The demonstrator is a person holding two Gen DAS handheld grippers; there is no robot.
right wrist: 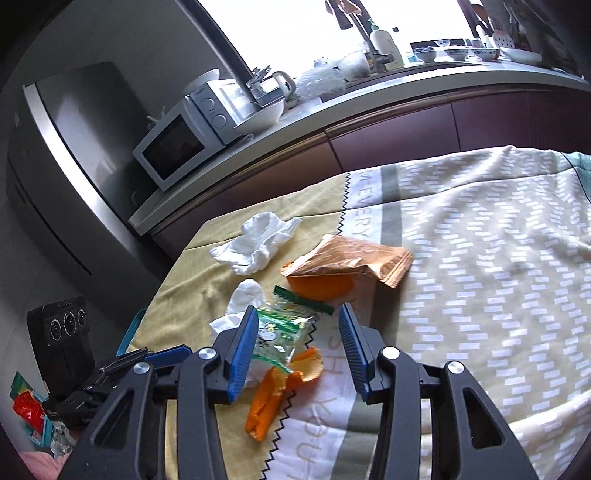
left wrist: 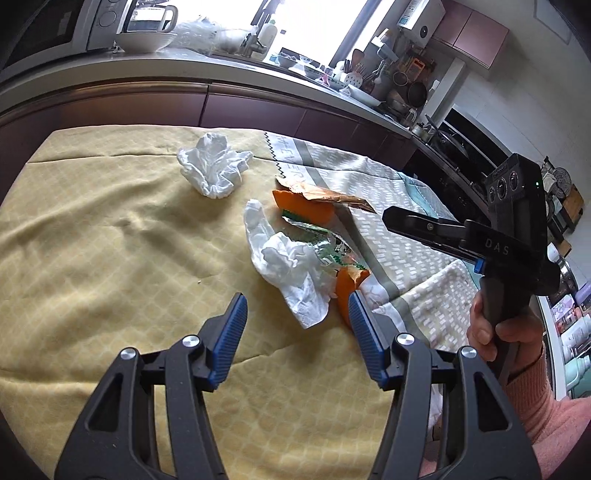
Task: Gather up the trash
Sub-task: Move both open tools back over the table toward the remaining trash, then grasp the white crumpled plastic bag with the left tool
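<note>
Bright daylight floods through the window (left wrist: 314,22) behind the far counter (left wrist: 207,62), washing it out. A white microwave (right wrist: 177,144) sits far left beside a steel fridge (right wrist: 70,155); dark plum cabinet fronts (left wrist: 258,110) run beneath, dishes crowding the right end.

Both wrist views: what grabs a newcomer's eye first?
The litter heap mid-table: bright orange peel, a green wrapper and a brown packet, with a crumpled white tissue lying apart on the yellow cloth. Next, the blue-padded right gripper open above the wrapper and the left gripper open beside the heap.
</note>
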